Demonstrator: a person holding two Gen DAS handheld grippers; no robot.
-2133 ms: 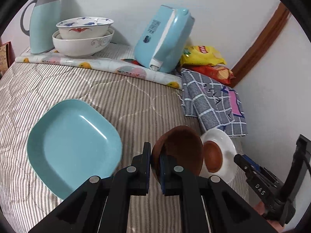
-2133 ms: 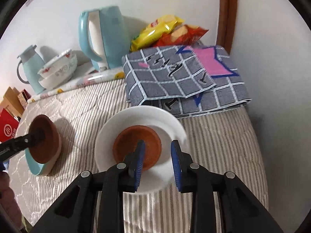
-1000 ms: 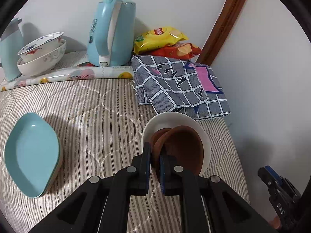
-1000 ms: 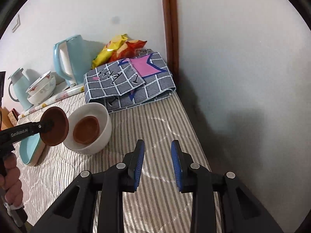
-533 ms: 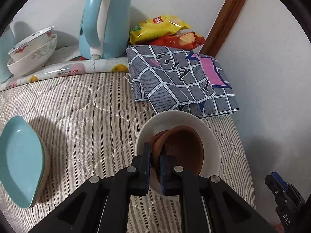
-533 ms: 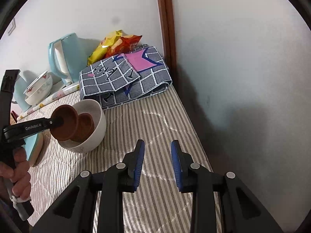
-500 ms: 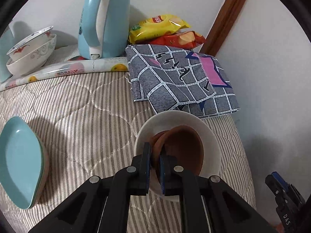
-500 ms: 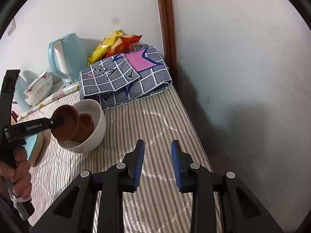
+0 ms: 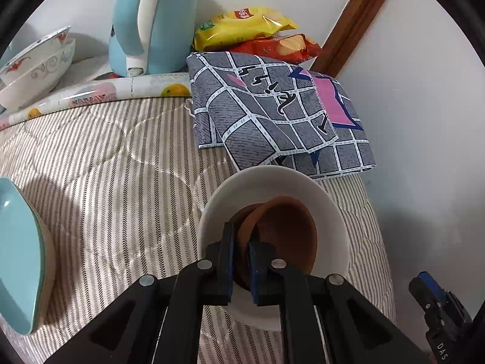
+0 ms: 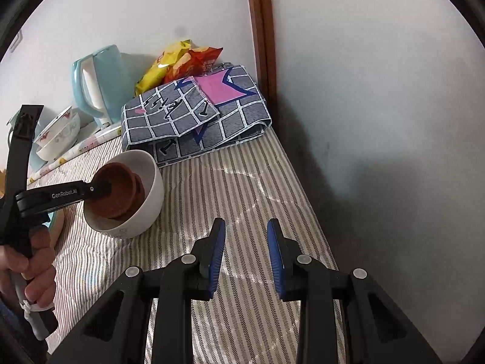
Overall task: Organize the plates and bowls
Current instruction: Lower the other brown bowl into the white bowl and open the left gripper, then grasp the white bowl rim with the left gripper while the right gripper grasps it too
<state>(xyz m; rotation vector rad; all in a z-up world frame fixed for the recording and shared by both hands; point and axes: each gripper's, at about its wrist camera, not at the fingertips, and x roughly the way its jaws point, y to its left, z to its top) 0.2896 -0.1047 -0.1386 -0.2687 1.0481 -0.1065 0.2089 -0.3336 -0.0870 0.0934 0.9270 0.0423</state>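
My left gripper [image 9: 241, 261] is shut on the rim of a brown bowl [image 9: 285, 230]. That bowl sits tilted inside the white bowl [image 9: 272, 173], on top of a second brown bowl [image 9: 244, 215] lying in it. From the right wrist view, the left gripper [image 10: 103, 189] reaches in from the left, held by a person's hand [image 10: 33, 261], with the brown bowl [image 10: 116, 188] down inside the white bowl [image 10: 151, 200]. My right gripper [image 10: 245, 251] hangs open over the striped cover to the right of the white bowl, with nothing between its fingers.
A teal plate [image 9: 18, 257] lies at the left edge. Two stacked patterned white bowls [image 9: 36, 63], a light blue kettle [image 9: 151, 21] and snack bags [image 9: 242, 27] stand at the back. A folded checked cloth [image 9: 272, 115] lies just behind the white bowl. A wall [image 10: 379, 121] closes the right side.
The left gripper has carried the brown bowl rightward from beside the teal plate and lowered it into the white bowl. The right gripper pulled back from the white bowl, then held still.
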